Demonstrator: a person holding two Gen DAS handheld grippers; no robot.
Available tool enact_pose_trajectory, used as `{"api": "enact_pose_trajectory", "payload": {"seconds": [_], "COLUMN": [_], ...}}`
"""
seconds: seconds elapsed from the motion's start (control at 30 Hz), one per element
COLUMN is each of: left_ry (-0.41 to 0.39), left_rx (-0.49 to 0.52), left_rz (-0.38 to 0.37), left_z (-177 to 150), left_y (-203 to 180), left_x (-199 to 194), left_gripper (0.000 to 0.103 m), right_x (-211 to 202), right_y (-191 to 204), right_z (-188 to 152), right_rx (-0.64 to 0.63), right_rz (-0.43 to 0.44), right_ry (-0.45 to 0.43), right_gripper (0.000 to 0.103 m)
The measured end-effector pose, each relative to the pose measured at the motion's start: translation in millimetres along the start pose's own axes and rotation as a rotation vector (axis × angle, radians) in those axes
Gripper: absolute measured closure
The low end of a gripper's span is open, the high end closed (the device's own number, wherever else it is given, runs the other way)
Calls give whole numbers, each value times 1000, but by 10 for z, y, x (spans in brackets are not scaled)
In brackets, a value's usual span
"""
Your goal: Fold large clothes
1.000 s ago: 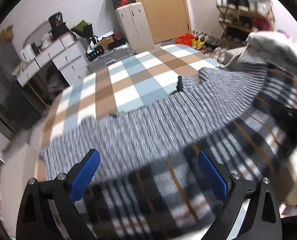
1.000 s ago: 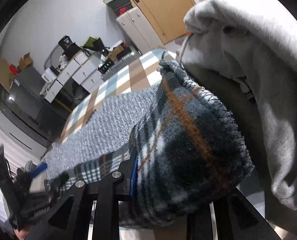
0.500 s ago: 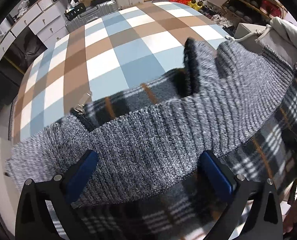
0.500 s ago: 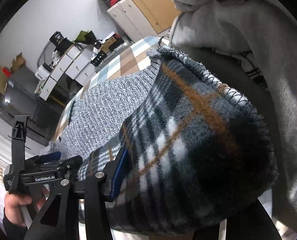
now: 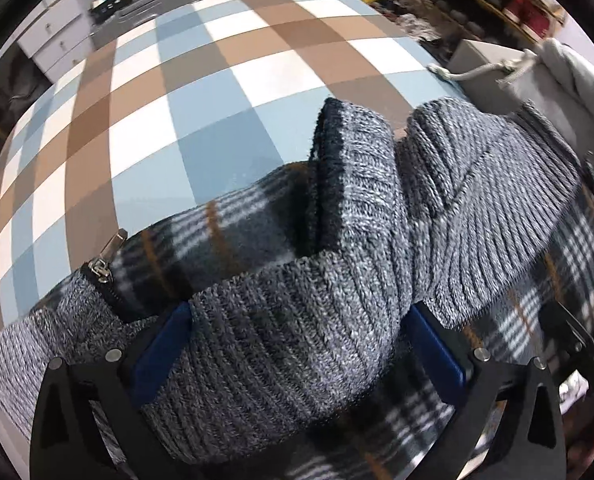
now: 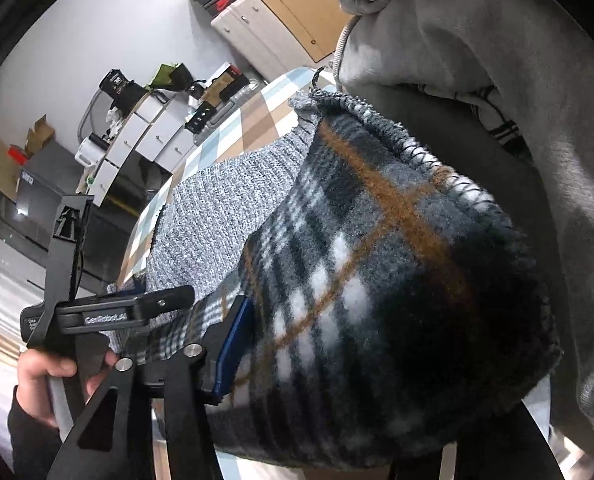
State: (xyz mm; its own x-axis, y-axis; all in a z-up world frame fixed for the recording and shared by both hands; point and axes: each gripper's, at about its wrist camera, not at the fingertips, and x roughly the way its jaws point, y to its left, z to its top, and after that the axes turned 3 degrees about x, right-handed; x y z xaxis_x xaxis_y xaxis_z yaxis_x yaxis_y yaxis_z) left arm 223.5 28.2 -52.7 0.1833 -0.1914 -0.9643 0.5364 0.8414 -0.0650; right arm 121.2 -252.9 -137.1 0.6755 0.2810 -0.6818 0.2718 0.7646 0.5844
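Note:
A grey knit jacket (image 5: 477, 184) with a plaid fleece lining (image 5: 233, 232) and a zipper (image 5: 103, 268) lies bunched at the near edge of the checked tablecloth (image 5: 217, 80). My left gripper (image 5: 299, 312) points steeply down with its jaws wide, and a thick knit fold bulges between the blue pads (image 5: 165, 344). My right gripper (image 6: 337, 360) has its jaws opening. A plaid fleece fold (image 6: 377, 260) lies between them and hides the right finger; only the left pad (image 6: 235, 344) shows.
A light grey hoodie (image 6: 477, 60) hangs close on the right, also visible as a grey hoodie (image 5: 569, 68) beside a grey box (image 5: 485, 56). White drawers (image 5: 57, 44) and a shoe rack (image 5: 509, 4) stand beyond the table. A hand (image 6: 45, 376) holds the left tool.
My left gripper tilted downward and sank onto the jacket, so the knit fold now fills its jaws. The right gripper's left finger swung away from the plaid fold.

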Motion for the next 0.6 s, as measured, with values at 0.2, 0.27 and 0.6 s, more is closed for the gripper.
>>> {"api": "enact_pose_trajectory", "payload": {"seconds": [0.2, 0.27, 0.6], "left_ry": [-10, 3, -62], "left_rx": [32, 89, 134], "left_rz": [-33, 0, 121], "left_z": [-187, -317, -1077], "left_y": [52, 10, 311], "left_x": [-203, -257, -485], "left_gripper": [1, 1, 1], "right_x": [58, 48, -79], "right_y": [-15, -60, 38], "right_z": [-5, 7, -21], "right_rx": [18, 44, -5], "right_rz": [12, 34, 41], "right_ry": [19, 15, -48], "right_gripper": [38, 40, 63]}}
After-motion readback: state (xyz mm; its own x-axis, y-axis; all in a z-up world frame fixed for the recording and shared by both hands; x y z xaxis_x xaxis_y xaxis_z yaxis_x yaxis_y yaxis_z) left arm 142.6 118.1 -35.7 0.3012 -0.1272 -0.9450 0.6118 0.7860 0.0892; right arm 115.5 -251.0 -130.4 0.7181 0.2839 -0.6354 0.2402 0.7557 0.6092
